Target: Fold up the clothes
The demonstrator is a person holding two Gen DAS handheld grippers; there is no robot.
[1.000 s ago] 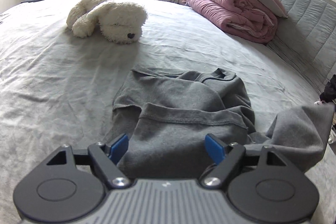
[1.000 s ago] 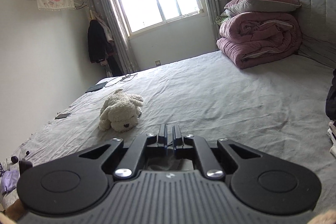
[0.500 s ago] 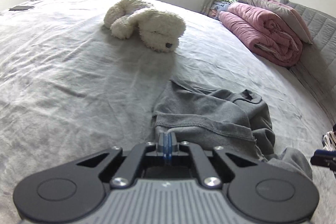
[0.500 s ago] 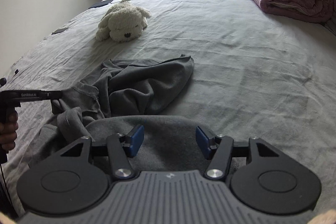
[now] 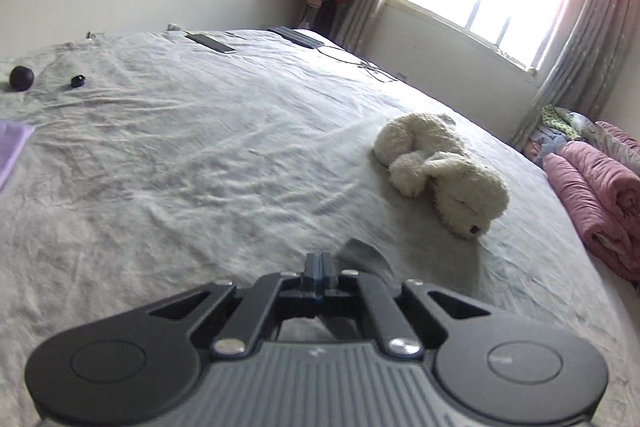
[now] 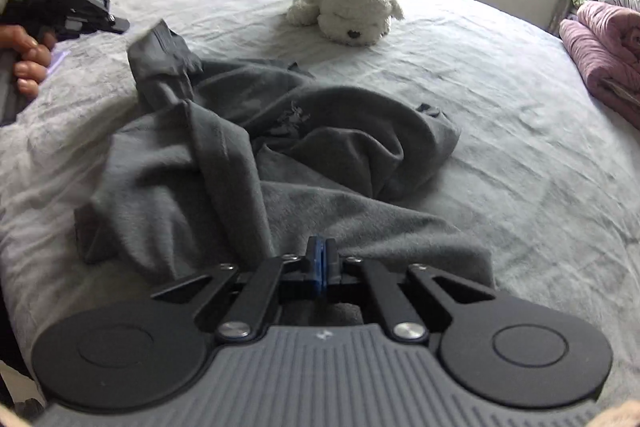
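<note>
A dark grey garment lies crumpled on the grey bed sheet. My right gripper is shut on its near edge. My left gripper is shut on another corner of the garment, and only a small grey flap shows beside its fingers. In the right wrist view the left gripper is at the far left, held by a hand, with the lifted corner of the garment hanging from it.
A white plush dog lies on the bed beyond the garment, also in the left wrist view. Folded pink quilts are stacked at the right. A phone, a tablet and small black objects lie at the far side.
My right gripper has shut on the garment's near edge. My left gripper, still shut, has lifted its corner and swung left, so most of the garment has left its view.
</note>
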